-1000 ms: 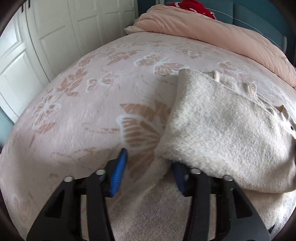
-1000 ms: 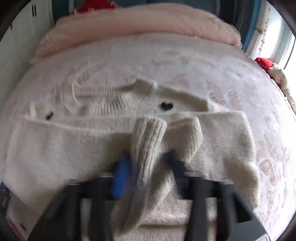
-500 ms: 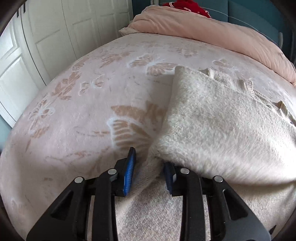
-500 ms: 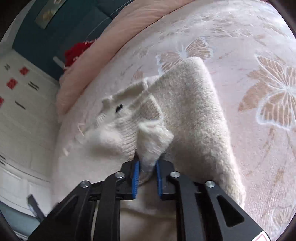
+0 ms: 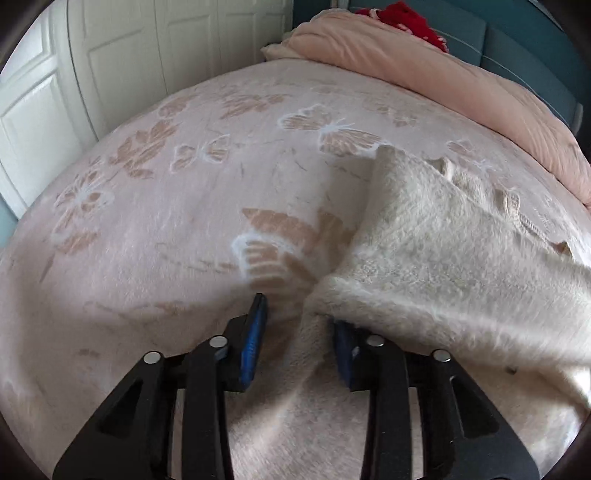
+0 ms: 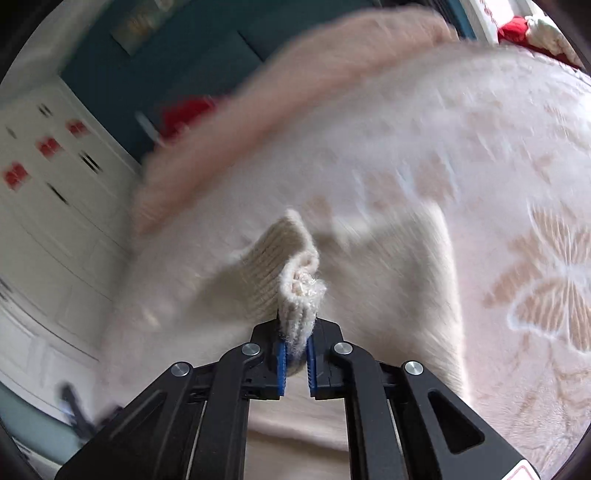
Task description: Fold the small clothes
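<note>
A cream knitted sweater (image 5: 461, 258) lies folded on the butterfly-patterned blanket (image 5: 166, 206). My left gripper (image 5: 299, 314) sits at its near left corner; its jaws are opening and stand apart. The sweater's edge drapes over the right finger (image 5: 341, 343), and no pad presses on it. In the blurred right wrist view, the sweater body (image 6: 388, 280) spreads below. My right gripper (image 6: 295, 334) is closing, and its blue pads pinch the ribbed sleeve cuff (image 6: 291, 273), which stands up from the jaws.
A rolled pink duvet (image 5: 443, 74) lies across the head of the bed, with something red (image 5: 410, 18) behind it. White wardrobe doors (image 5: 110, 55) stand left of the bed. The blanket's left half is bare.
My right gripper swung sideways and rolled, carrying the sleeve cuff with it, and now pinches it tighter. My left gripper's jaws narrowed, then widened again; that hand stayed in place.
</note>
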### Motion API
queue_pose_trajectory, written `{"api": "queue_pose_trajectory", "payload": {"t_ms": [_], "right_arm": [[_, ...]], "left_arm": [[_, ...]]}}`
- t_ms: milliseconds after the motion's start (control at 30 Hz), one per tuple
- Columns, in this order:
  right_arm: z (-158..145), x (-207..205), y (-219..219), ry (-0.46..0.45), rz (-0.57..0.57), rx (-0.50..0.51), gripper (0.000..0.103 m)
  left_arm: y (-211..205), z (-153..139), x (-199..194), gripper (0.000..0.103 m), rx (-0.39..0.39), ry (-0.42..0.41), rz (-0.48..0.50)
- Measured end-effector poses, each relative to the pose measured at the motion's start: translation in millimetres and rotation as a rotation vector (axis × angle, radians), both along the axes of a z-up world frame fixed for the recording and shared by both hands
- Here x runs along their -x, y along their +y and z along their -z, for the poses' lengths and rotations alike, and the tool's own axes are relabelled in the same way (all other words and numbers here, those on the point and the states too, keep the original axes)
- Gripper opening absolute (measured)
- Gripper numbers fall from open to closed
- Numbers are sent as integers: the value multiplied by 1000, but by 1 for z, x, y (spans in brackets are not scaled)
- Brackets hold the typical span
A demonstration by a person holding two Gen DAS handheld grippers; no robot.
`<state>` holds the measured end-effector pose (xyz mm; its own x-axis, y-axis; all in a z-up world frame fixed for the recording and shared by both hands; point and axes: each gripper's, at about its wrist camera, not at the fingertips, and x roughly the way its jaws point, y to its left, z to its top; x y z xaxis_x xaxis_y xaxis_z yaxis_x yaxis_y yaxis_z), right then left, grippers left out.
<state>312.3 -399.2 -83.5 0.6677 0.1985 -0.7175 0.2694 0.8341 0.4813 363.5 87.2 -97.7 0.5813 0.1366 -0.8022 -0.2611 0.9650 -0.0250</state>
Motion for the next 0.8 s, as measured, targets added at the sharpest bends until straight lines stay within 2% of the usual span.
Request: {"api": "queue_pose_trajectory", "payload": {"t_ms": [33,67,167,233,300,400,467,533,567,633,700,733,767,800], "right_arm": [[25,-5,1,109,-29,24,7],[21,-1,2,67,-25,32,7],[-13,22,5,24,32,42,19],[-41,44,18,-57,40,121,19],[-59,56,33,-93,3,187,19],[-56,45,56,-48,-96,214,13],[-35,26,67,24,-127,258,12],[-1,8,65,137,-115,262,5],[3,4,66,149,-104,261,2],[-15,11,67,117,-72,232,3],[-34,23,67,52,-58,213,3],[-35,25,67,44,-52,225,3],[-28,24,66,74,-45,253,3],[-10,18,63,151,-53,270,1]], "left_arm": [[-4,-1,1,36,-26,3,17],[-5,-3,1,37,-31,7,26],[-1,-14,10,39,34,13,73],[-2,-23,25,39,35,21,128],[-1,-39,48,38,51,-8,155],[-5,-59,67,43,118,-58,165],[-16,-61,59,45,122,-58,175],[-28,-46,38,45,88,-9,182],[-31,-32,26,45,60,33,166],[-32,-14,14,47,13,79,138],[-33,-14,13,47,-21,58,140],[-34,-13,13,48,-30,64,149],[-34,-13,13,49,-35,66,155],[-34,-12,13,51,-47,66,159]]}}
